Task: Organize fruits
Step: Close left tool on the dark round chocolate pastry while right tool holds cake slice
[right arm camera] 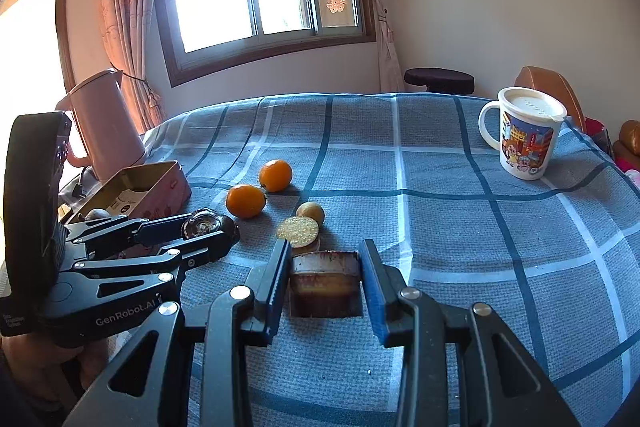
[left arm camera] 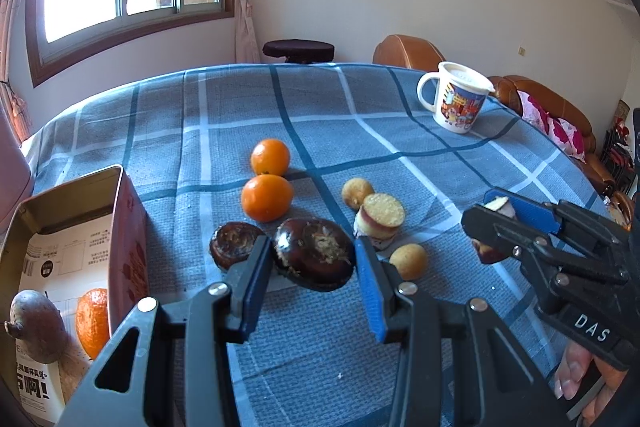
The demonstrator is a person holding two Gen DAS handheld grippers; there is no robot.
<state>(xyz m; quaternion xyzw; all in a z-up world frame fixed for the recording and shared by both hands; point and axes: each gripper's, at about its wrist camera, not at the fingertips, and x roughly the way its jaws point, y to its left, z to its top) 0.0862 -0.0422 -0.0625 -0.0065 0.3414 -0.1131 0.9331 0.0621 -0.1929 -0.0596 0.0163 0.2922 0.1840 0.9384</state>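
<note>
left gripper [left arm camera: 314, 265] – clamps dark chestnut [left arm camera: 314, 253] | right gripper [right arm camera: 325, 281] – clamps cut chunk [right arm camera: 325, 277]

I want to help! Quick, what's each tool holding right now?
Left tool: closed on the dark round fruit.
Right tool: closed on a cut brownish chunk.

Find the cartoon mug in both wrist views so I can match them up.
Left wrist view: the cartoon mug stands upper right, at the far right edge of the checked tablecloth.
Right wrist view: the mug stands far right, at mid height, handle to the left.
Shared landmark: the two oranges, left of centre in both views.
</note>
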